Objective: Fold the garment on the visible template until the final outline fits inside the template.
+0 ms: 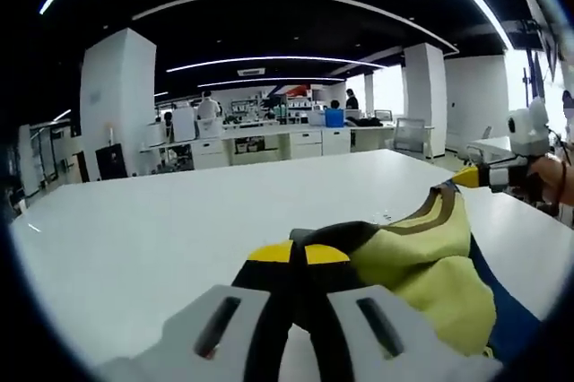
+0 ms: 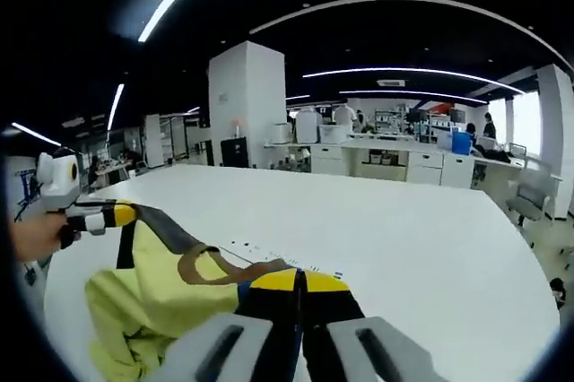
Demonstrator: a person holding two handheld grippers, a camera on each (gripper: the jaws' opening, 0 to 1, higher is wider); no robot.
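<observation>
Over a white tabletop in a big open office, 2 tools hold up 1 garment between them. At the near edge of the left gripper view, the left tool has its yellow-tipped jaws together, clamped on a dark edge of the garment. From there the yellow cloth with brown trim runs right and far, and a blue part hangs at its right. At the far right of that view the right tool grips the other end of the cloth, with a person's hand behind it.

At the near edge of the right gripper view, the right tool also has its jaws together, pinching the garment at its brown-trimmed edge. Most of the yellow cloth sags to the left and near, bunched low over the tabletop. A dark strap of the garment runs up and left to the left tool, which is held by a hand at the left edge of the view. Just beyond the garment, a line of small marks lies on the tabletop.

Far back stand white pillars, counters with equipment, a blue bin and several people.
</observation>
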